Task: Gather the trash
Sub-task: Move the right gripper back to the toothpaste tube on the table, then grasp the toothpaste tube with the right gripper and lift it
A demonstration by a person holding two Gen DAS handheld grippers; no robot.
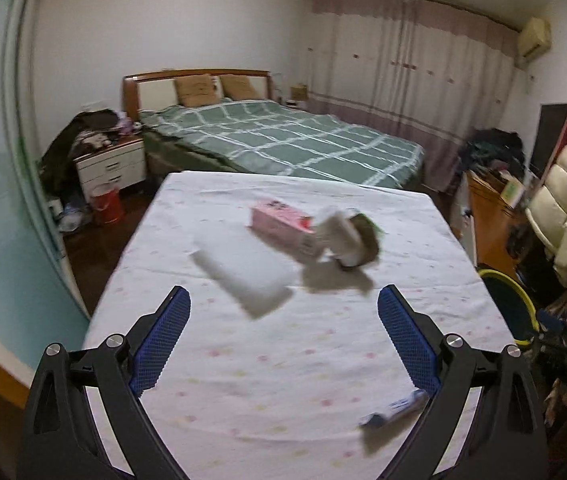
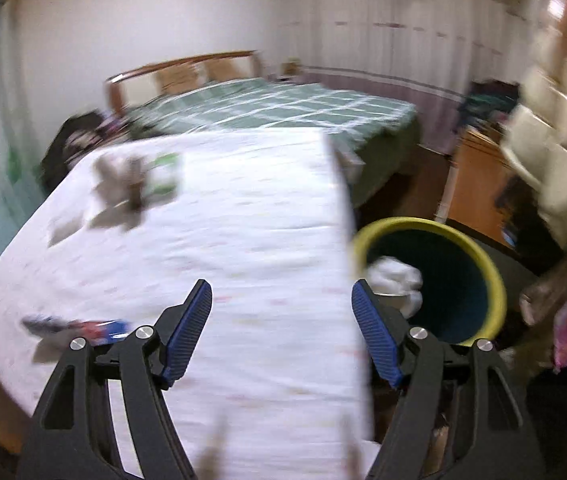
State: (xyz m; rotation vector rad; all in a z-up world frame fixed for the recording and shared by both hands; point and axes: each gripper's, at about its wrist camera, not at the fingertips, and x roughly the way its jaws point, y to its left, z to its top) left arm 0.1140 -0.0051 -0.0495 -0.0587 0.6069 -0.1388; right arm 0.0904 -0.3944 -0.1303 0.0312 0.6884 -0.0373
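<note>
my left tongs gaping, empty | my right tongs gaping, empty | white wad in bin at 1 o'clock | blurred wrapper at 9 o'clock, label unreadable | table

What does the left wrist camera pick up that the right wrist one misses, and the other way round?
Only the left wrist view shows the pink carton and the white foam block on the table, beyond the open left gripper.

Only the right wrist view looks down into the yellow-rimmed bin, with white crumpled trash inside, past the open right gripper.

Both show the white tablecloth, the blue tube near its front edge, and the green bed.
</note>
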